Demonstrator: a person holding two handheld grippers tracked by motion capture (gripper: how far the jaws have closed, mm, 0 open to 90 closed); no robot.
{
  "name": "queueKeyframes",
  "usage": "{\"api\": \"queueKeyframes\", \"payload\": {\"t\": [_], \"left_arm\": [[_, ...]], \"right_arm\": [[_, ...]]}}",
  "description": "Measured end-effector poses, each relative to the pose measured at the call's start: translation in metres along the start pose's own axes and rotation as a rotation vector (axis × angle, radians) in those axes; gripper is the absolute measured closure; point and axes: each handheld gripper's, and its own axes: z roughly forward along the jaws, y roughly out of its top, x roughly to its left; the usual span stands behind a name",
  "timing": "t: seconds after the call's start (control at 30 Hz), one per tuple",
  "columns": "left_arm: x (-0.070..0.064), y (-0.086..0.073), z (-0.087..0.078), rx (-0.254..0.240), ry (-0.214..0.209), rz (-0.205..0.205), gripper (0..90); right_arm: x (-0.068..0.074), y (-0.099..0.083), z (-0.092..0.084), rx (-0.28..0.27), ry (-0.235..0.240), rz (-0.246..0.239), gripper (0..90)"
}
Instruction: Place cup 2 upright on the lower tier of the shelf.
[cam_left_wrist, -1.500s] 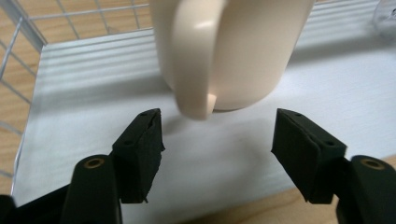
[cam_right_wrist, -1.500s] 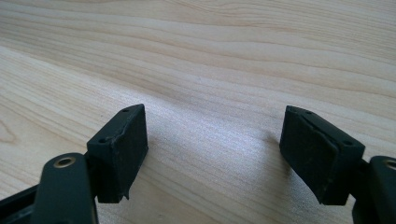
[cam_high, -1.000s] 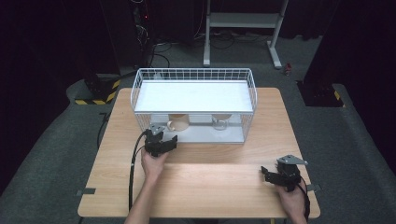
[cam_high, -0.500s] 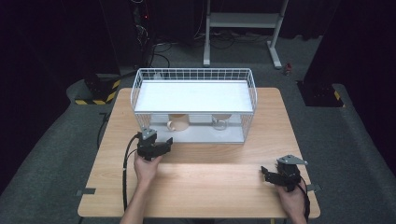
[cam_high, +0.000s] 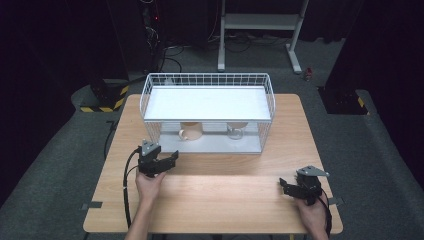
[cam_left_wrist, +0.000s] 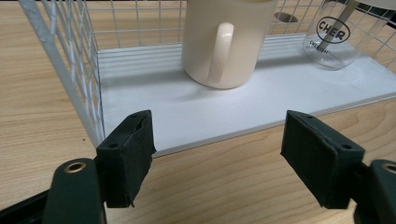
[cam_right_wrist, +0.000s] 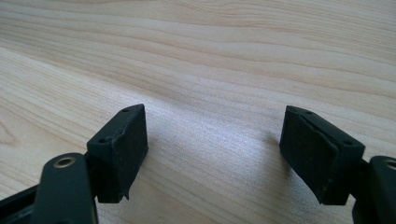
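A cream mug (cam_high: 190, 131) (cam_left_wrist: 224, 42) stands on the lower white shelf (cam_left_wrist: 187, 112) of a white wire rack (cam_high: 207, 102), handle toward my left gripper. A clear glass (cam_high: 235, 131) (cam_left_wrist: 332, 42) with black lettering stands to its right. My left gripper (cam_high: 174, 156) (cam_left_wrist: 224, 154) hovers at the rack's front left corner, pointing at the mug from a short way off. Its jaws have just been opening and nothing is between them. My right gripper (cam_high: 283, 185) (cam_right_wrist: 224, 154) rests open over bare wood near the table's front right.
The rack's wire side wall (cam_left_wrist: 70, 56) stands close on the left of my left gripper. The wooden table (cam_high: 225, 185) stretches between the two hands. A black cable (cam_high: 126, 190) trails from the left gripper toward the front edge.
My left gripper has drawn back to the left and slightly toward the person, away from the rack's front. The right gripper has stayed still.
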Motion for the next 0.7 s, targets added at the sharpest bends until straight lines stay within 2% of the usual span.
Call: {"api": "queueKeyframes", "payload": {"t": [0.17, 0.3, 0.5, 0.7], "left_arm": [[0.0, -0.004, -0.01, -0.014, 0.002, 0.01, 25.6], [0.003, -0.007, -0.016, -0.005, 0.007, 0.01, 25.6], [0.006, -0.012, -0.026, -0.013, 0.002, -0.009, 25.6], [0.003, -0.022, -0.028, 0.011, 0.003, -0.007, 25.6]], "right_arm": [[0.0, 0.0, 0.0, 0.0, -0.001, 0.0, 23.4], [0.0, 0.0, 0.0, 0.0, -0.001, 0.0, 23.4], [0.0, 0.0, 0.0, 0.0, -0.001, -0.001, 23.4], [0.0, 0.0, 0.0, 0.0, -0.001, -0.001, 23.4]]}}
